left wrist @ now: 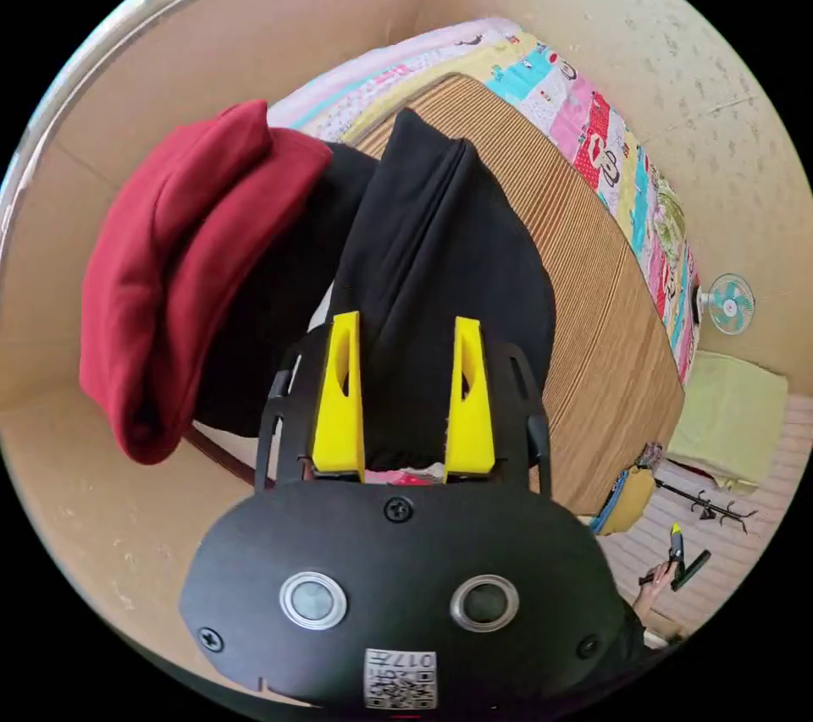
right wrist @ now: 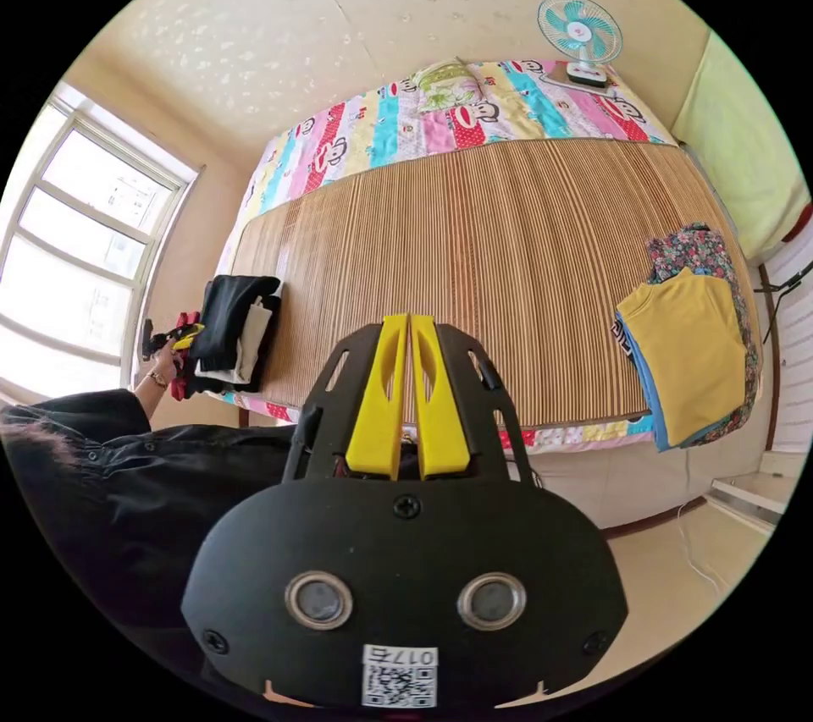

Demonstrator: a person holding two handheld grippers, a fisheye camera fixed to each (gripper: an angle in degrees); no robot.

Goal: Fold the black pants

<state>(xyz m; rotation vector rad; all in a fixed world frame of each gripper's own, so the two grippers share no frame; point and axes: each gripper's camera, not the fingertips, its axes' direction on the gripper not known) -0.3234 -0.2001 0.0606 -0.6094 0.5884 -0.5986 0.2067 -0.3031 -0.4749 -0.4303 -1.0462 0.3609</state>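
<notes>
The left gripper (left wrist: 405, 405), jaws wide apart, is hanging over the folded black cotton pants (left wrist: 440, 265) at twelve o'clock on the stack. The right gripper (right wrist: 408, 396) is pressed together, empty. Better to withdraw slowly, not dragging the fold.

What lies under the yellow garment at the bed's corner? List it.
Under the yellow garment a blue layer shows at its edge, and a floral garment sticks out beyond. The rest of the stack is covered.
</notes>
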